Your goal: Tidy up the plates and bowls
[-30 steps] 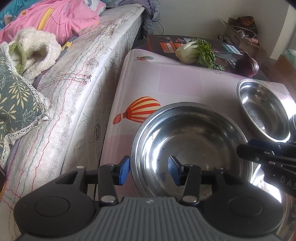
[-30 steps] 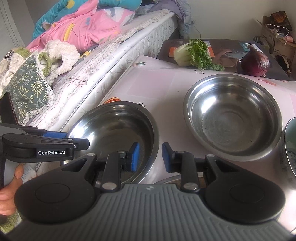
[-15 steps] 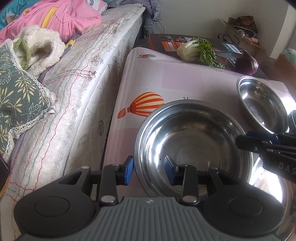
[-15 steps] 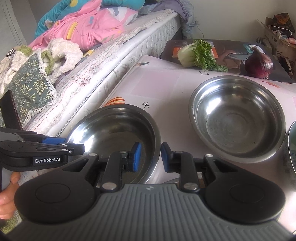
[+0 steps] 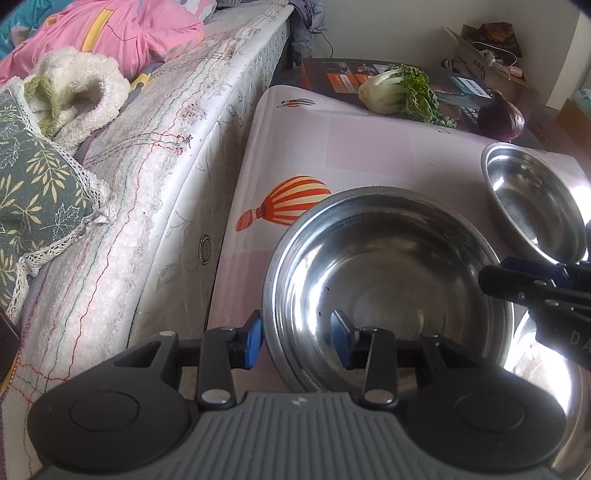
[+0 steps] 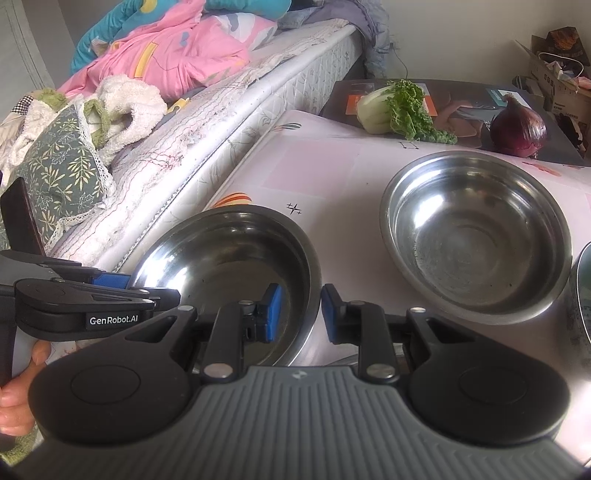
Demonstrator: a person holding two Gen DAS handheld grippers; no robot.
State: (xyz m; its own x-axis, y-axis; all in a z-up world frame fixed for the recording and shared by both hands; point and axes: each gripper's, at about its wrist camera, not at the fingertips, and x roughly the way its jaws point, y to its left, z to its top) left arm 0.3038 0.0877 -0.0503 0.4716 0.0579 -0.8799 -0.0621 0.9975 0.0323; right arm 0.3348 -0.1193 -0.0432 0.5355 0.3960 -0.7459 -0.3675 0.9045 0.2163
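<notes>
Left wrist view shows a bed (image 5: 155, 155) along the left, heaped with a pink quilt (image 5: 110, 33), a white fleece (image 5: 74, 92) and a leaf-print pillow (image 5: 33, 192). Beside the bed stands a table (image 5: 369, 147) under a pale pink cloth printed with a striped balloon (image 5: 288, 206).

On the table's near part sits a steel bowl (image 5: 388, 288), upright. A second bowl (image 6: 476, 236) sits further back and to the right, near the first but apart from it. At the table's far end lie a cabbage (image 6: 395, 107) and a red onion (image 6: 517, 125), well apart from the bowls.

Left gripper (image 5: 295, 341) straddles the near bowl's left rim, one blue pad outside the wall and one inside; its fingers are spread, with gaps on both sides of the metal. Right gripper (image 6: 297, 314) straddles the same bowl's right rim in the same way, fingers spread and not pinching. Each gripper shows at the edge of the other's view, across the bowl. A hand (image 6: 18, 387) holds the left gripper's handle.
</notes>
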